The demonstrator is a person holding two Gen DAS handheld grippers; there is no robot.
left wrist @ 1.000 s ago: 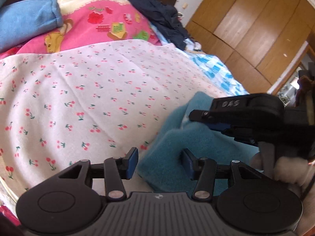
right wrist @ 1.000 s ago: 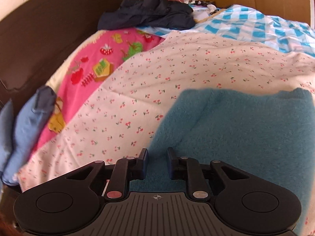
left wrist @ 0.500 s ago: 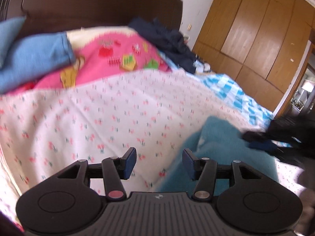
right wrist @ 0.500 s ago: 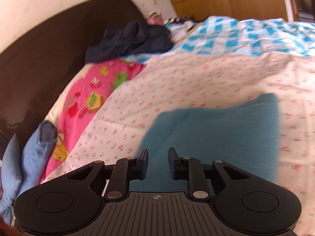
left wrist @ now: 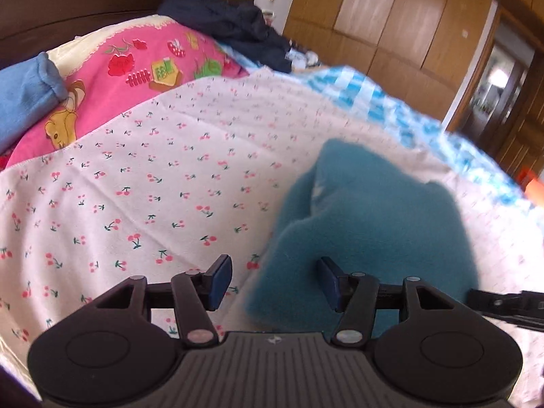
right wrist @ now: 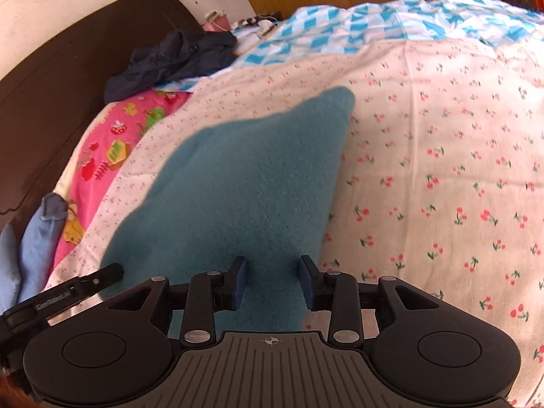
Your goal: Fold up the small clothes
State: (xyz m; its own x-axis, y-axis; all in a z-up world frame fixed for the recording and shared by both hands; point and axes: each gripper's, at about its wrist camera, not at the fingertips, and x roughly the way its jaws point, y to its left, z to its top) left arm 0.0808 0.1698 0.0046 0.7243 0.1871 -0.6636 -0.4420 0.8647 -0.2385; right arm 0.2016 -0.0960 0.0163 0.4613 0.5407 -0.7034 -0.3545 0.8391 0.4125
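A small teal fleece garment (left wrist: 370,227) lies folded on a white cherry-print sheet (left wrist: 142,183); it also shows in the right wrist view (right wrist: 244,190). My left gripper (left wrist: 273,284) is open and empty, hovering over the garment's near left edge. My right gripper (right wrist: 273,282) is open and empty, just above the garment's near end. Part of the left gripper shows at the lower left of the right wrist view (right wrist: 61,299).
A pink cartoon blanket (left wrist: 136,74), blue folded clothes (left wrist: 23,98) and a dark navy pile (left wrist: 231,30) lie near the dark headboard (right wrist: 51,95). A blue checked cover (right wrist: 374,27) lies beyond the sheet. Wooden wardrobes (left wrist: 391,23) stand behind.
My right gripper opened and let go of the teal garment, which now lies folded narrower. Both grippers pulled back and the views shifted.
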